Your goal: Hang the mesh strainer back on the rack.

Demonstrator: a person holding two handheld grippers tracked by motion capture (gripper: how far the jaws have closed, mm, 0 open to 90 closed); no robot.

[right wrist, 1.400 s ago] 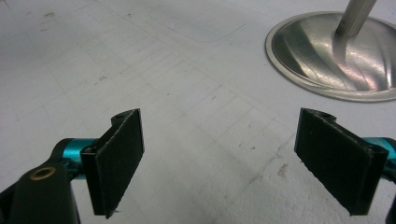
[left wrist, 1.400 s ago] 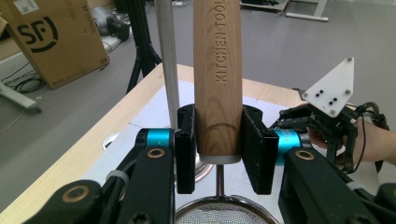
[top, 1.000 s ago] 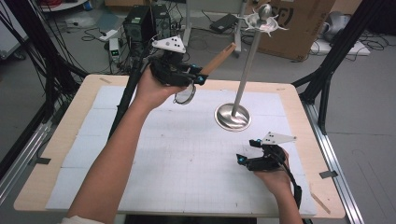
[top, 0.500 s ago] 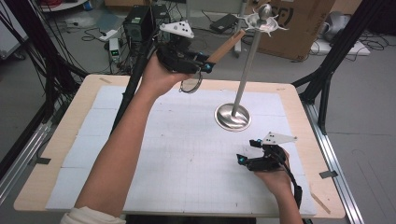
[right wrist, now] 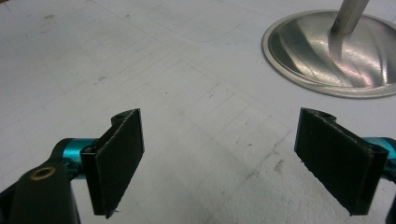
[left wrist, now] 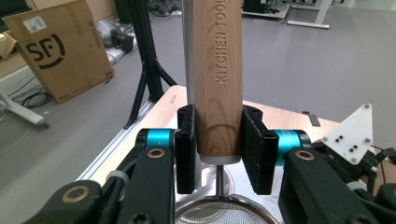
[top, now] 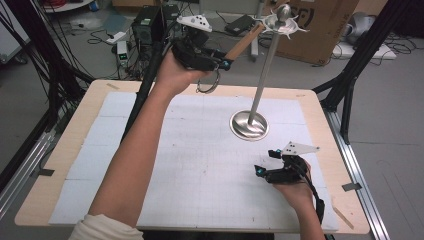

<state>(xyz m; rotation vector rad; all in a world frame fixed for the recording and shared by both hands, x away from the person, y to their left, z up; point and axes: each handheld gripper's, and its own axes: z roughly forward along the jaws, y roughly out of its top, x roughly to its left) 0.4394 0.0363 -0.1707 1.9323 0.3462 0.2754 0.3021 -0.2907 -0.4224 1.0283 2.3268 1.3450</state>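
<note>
A small strainer [top: 207,82] with a wooden handle [top: 244,42] is being held up in the air above the far edge of the surface [top: 65,165]. The left hand-held gripper [top: 222,62] is clamping the handle near its lower end; in the left gripper view both black pads are pressing flat against the wood [left wrist: 218,79], which is stamped "KITCHEN TOOL", and the mesh bowl [left wrist: 219,214] is hanging just below the jaws. The handle is slanting up and to the right, its tip reaching close to the hooked top [top: 282,20] of a tall metal stand [top: 265,70]; whether it is touching cannot be told. The stand's round base [top: 249,125] is sitting on the white mat, right of centre.

The right hand-held gripper [top: 265,162] is resting low near the front right of the surface, its jaws standing wide apart with nothing between them, pointing toward the base [right wrist: 327,51]. A cardboard box [top: 325,30] is standing on the floor beyond.
</note>
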